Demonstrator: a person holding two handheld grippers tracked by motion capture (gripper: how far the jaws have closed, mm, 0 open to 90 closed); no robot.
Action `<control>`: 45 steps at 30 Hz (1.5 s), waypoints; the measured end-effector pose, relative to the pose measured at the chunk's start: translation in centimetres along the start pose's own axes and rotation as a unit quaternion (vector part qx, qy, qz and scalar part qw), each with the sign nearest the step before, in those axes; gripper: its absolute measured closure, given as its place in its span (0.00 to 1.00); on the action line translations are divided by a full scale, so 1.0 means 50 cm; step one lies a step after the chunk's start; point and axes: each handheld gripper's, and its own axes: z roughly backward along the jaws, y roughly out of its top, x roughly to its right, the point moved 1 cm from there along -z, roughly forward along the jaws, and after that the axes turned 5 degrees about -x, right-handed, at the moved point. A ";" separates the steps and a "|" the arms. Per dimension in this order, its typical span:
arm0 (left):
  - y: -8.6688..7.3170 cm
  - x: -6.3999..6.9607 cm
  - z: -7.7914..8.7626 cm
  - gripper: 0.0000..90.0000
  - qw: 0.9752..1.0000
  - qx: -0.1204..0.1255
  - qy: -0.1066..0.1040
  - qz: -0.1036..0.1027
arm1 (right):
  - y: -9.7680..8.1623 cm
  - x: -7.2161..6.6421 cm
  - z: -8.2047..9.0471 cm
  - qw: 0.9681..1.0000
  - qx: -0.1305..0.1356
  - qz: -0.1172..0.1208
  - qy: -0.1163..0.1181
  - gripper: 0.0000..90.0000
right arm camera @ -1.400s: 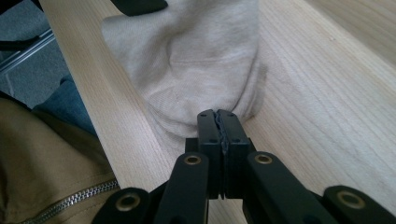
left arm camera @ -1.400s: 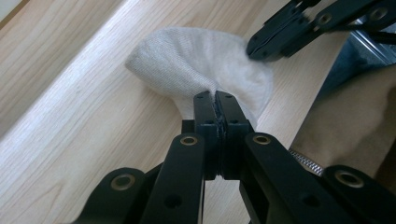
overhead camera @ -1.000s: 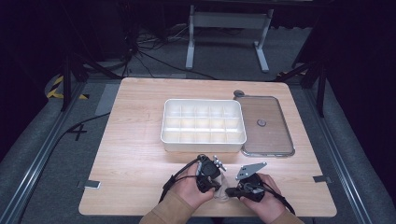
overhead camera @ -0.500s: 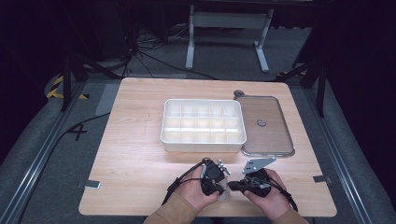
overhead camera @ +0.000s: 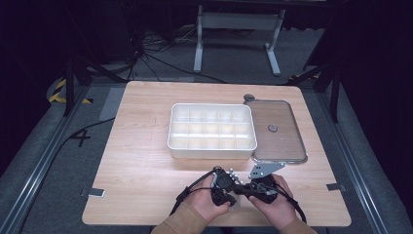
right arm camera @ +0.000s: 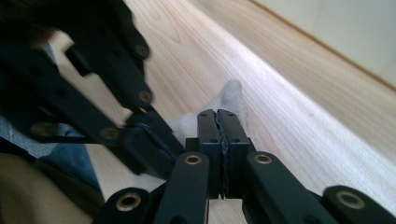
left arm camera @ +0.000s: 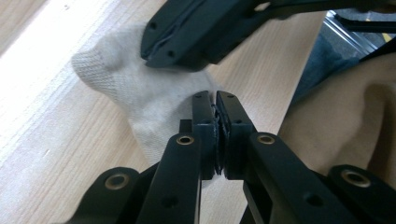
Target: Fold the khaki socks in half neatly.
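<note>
Two tongs meet at the near edge of the desk (overhead camera: 146,161) in the high view: the left tongs (overhead camera: 233,186) and the right tongs (overhead camera: 242,189) point toward each other, tips nearly touching, each gripped by a hand entering from the bottom. Farther back on the desk stands a white compartment tray (overhead camera: 212,132), and just beside it on its right lies a clear flat lid (overhead camera: 276,130) with a small knob at its centre. In the left gripper view, the left tongs (left arm camera: 215,100) sit over a cream knitted sock (left arm camera: 140,93) that lies flat on the wood; the jaws have just been opening slightly, a narrow slit stands between the pads, and whether sock fabric is still pinched there cannot be told. The right tongs (left arm camera: 152,53) enter from the top of this view and press onto the sock with both jaws together. In the right gripper view, the right tongs (right arm camera: 218,113) are clenched, with pale sock fabric (right arm camera: 224,100) bunched at their tips, apparently nipped between the pads. The left tongs (right arm camera: 154,128) lie close beside them at the left.
</note>
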 end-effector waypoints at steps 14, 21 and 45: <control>-0.019 -0.012 0.043 0.94 1.000 0.015 -0.008 0.006 | -0.015 0.014 -0.015 1.000 -0.027 -0.015 -0.001 1.00; -0.016 -0.014 0.005 0.93 0.999 -0.029 -0.017 0.002 | -0.018 0.014 -0.018 0.999 -0.035 -0.019 0.004 1.00; -0.018 -0.011 -0.005 0.96 0.999 -0.028 -0.021 0.001 | -0.016 0.012 0.025 0.999 -0.010 -0.042 -0.008 0.93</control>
